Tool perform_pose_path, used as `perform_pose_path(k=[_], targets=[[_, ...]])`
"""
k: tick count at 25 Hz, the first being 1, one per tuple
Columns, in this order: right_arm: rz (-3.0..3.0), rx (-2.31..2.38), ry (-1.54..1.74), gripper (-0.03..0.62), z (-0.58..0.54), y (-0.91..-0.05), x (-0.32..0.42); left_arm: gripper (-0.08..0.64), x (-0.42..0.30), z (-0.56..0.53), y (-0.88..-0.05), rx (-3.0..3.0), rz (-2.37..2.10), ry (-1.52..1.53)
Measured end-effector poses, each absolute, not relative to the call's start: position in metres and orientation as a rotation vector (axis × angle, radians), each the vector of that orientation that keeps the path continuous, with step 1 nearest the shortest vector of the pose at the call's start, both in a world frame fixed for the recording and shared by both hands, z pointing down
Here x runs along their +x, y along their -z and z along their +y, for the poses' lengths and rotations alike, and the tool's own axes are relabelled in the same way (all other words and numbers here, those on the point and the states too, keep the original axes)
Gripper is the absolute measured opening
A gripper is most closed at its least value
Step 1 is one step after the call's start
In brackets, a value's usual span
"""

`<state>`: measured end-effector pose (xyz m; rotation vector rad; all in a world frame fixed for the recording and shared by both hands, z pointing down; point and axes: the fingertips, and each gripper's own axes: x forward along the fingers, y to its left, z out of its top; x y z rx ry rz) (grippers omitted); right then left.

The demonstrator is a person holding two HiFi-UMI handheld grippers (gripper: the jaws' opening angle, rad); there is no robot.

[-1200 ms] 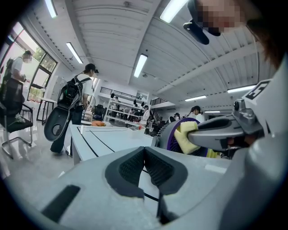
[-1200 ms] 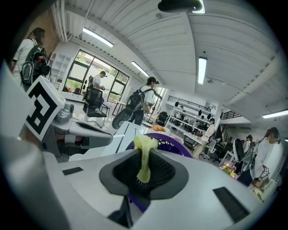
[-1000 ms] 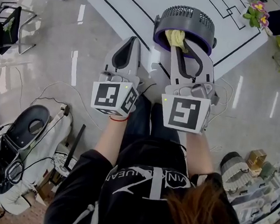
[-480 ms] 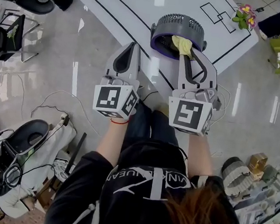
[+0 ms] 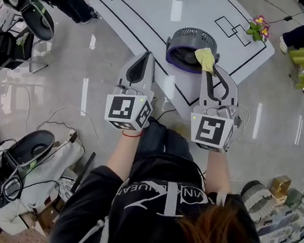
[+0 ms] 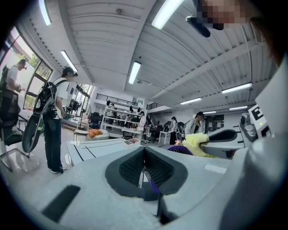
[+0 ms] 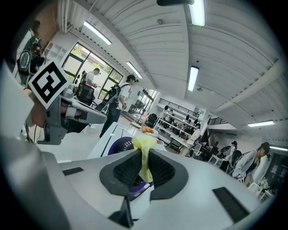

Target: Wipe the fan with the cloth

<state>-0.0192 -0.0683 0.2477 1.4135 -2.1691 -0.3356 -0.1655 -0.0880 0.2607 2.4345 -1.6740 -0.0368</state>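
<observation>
Head view: right side of the fan [image 5: 188, 41] rim is covered by the cloth [image 5: 205, 58] and the tip of the right gripper [image 5: 211, 69]. Far end of the surface [image 5: 153, 10] cut off by top edge. Flowers [image 5: 257, 30] at its corner too small to tell the kind.

Left gripper view: left gripper [image 6: 144, 150] body hides most of the fan, purple sliver only.

Right gripper view: cloth's lower end lost between the jaws.

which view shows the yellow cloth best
The right gripper view: the cloth fills the centre, pinched between the jaws. The head view shows it small, by the fan; the left gripper view catches a yellow edge.
</observation>
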Motion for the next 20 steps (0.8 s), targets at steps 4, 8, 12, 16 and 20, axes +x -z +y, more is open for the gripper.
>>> perform_pose_path(k=[4,8,12,16,20], targets=[[-2.234,1.457,0.253,0.048,-0.065,-0.239,-0.011,0.009,-0.167,-0.087,-0.245,2.472,-1.700,-0.017],[-2.290,1.509,0.166,0.046,-0.068,-0.230,-0.003,0.009,-0.171,-0.086,-0.232,2.498,-1.728,-0.070],[-2.333,1.532,0.111,0.046,-0.067,-0.220,0.003,0.009,-0.174,-0.083,-0.219,2.513,-1.735,-0.081],[-2.350,1.538,0.091,0.046,-0.067,-0.214,0.012,0.009,-0.169,-0.081,-0.208,2.542,-1.718,-0.078],[-2.365,1.538,0.073,0.046,-0.064,-0.208,0.018,0.009,-0.164,-0.075,-0.204,2.571,-1.686,-0.088]])
